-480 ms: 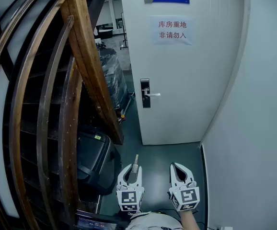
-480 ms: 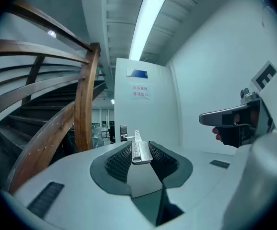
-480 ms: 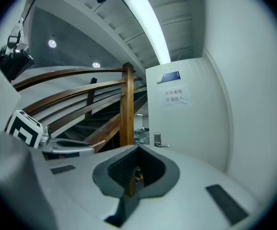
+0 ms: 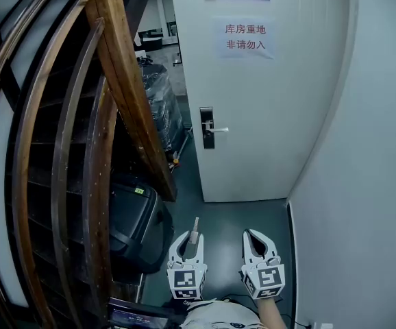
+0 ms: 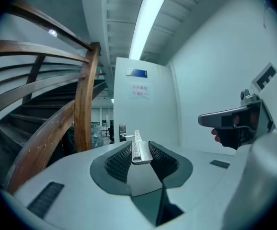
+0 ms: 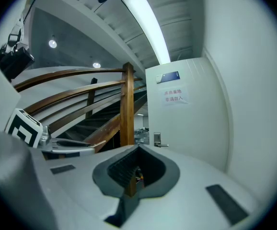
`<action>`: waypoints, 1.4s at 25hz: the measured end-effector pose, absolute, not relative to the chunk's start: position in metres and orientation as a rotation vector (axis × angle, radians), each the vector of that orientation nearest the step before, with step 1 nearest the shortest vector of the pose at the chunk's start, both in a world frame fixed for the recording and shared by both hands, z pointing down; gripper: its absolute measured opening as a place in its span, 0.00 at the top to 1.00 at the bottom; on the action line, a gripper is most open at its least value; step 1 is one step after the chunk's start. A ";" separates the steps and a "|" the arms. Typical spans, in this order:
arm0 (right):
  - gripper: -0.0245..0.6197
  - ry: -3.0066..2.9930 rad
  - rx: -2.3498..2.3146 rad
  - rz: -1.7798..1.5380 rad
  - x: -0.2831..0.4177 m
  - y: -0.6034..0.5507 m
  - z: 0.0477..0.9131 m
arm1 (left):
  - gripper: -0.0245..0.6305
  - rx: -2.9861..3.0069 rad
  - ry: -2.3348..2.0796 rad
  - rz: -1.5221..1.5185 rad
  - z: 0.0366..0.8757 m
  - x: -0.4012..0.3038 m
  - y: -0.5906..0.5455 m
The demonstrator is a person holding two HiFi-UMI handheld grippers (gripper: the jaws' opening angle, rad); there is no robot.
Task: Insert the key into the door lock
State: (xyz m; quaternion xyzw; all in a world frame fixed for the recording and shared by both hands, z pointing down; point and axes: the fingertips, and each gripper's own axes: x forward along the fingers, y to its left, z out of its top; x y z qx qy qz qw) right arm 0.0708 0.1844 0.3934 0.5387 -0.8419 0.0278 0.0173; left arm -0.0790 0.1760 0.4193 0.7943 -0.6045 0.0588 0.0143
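Left gripper point(image 4: 192, 244) pinches the key point(image 4: 194, 229), blade pointing straight ahead at the lock point(image 4: 207, 127), still well apart; right gripper point(image 4: 254, 238) sits pressed together, empty.

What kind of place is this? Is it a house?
Probably not a house. It looks like a hallway in a work building. A wooden staircase rises at the left, the white door bears a printed sign, and plastic-wrapped goods stand past it.

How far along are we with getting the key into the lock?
Done: the silver metal key is clamped in the jaws of the left gripper, tip forward. In hand: the approach; the black door lock on the white door is well ahead. Left: reaching it, inserting. The right gripper is shut, empty.
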 end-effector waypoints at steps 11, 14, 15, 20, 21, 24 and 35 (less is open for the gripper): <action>0.95 -2.636 1.601 0.165 0.079 0.197 0.413 | 0.78 2.419 -1.901 0.190 0.432 -0.069 0.186; 0.95 -2.634 1.592 0.216 0.081 0.197 0.420 | 0.78 2.414 -1.892 0.205 0.438 -0.067 0.186; 0.95 -2.636 1.588 0.230 0.080 0.196 0.421 | 0.78 2.412 -1.892 0.209 0.439 -0.067 0.184; 0.95 -2.651 1.539 0.253 0.070 0.177 0.426 | 0.78 2.410 -1.885 0.228 0.442 -0.067 0.158; 0.95 -2.648 1.536 0.254 0.068 0.170 0.427 | 0.78 2.412 -1.883 0.229 0.443 -0.067 0.150; 0.95 -2.633 1.543 0.247 0.064 0.146 0.430 | 0.78 2.416 -1.860 0.222 0.449 -0.068 0.121; 0.95 -2.545 1.592 0.244 0.038 0.033 0.429 | 0.78 2.460 -1.761 0.224 0.461 -0.088 0.001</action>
